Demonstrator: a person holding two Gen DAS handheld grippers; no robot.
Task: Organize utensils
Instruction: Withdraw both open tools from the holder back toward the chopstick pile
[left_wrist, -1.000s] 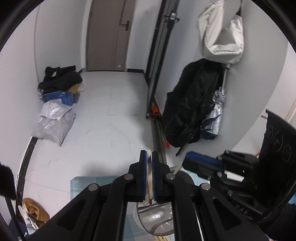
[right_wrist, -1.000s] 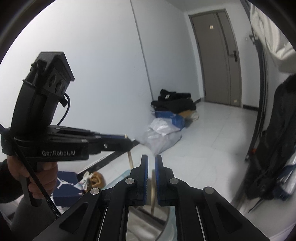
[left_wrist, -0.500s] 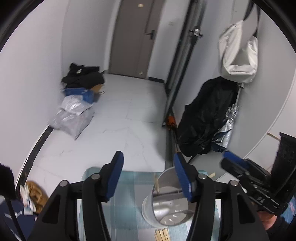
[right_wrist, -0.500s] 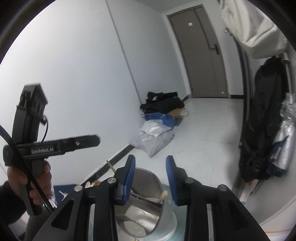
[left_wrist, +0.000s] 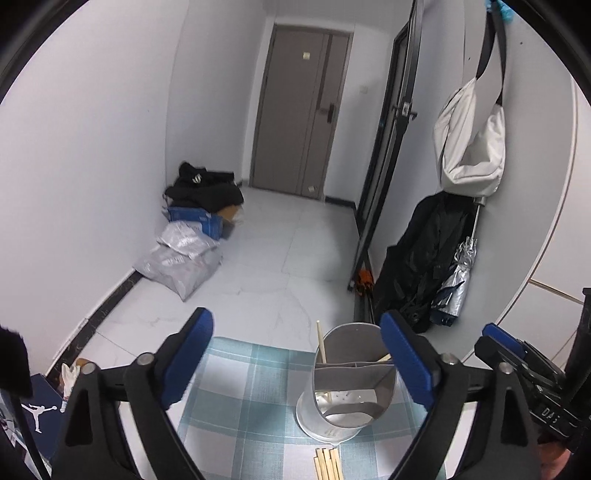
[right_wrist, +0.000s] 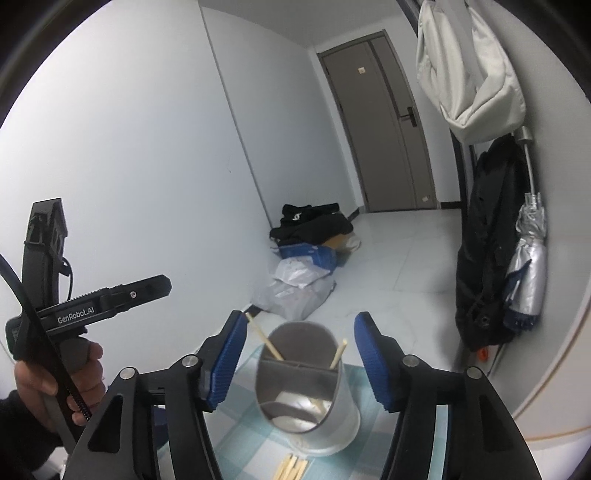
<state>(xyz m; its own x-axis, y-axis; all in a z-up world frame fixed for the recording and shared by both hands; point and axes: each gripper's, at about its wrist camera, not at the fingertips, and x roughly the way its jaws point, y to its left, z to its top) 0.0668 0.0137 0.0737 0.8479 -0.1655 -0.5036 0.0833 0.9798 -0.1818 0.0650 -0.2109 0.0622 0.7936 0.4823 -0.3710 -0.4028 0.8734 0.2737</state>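
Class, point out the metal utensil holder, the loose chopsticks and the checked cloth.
metal utensil holder (right_wrist: 341, 413), right wrist view, outer wall.
loose chopsticks (left_wrist: 327, 465), left wrist view, bundle's middle.
checked cloth (left_wrist: 240, 406), left wrist view, bare patch.

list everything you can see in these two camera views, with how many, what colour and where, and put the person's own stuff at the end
utensil holder: one, silver metal, divided, upright on the cloth
chopsticks in holder: at least two, pale wood, leaning out of the far compartments
loose chopsticks: a few, pale wood, flat on the cloth in front of the holder
checked cloth: one, teal and white, under the holder
door: one, grey-brown, far end
white bag: one, hanging on right wall
black coat: one, below the bag
folded umbrella: one, silver, beside the coat
floor pile: black clothes, blue box, grey plastic bags, by left wall
left gripper: black, blue fingers, opening, nothing between
right gripper: same, opening
hand: one, holding left gripper's handle
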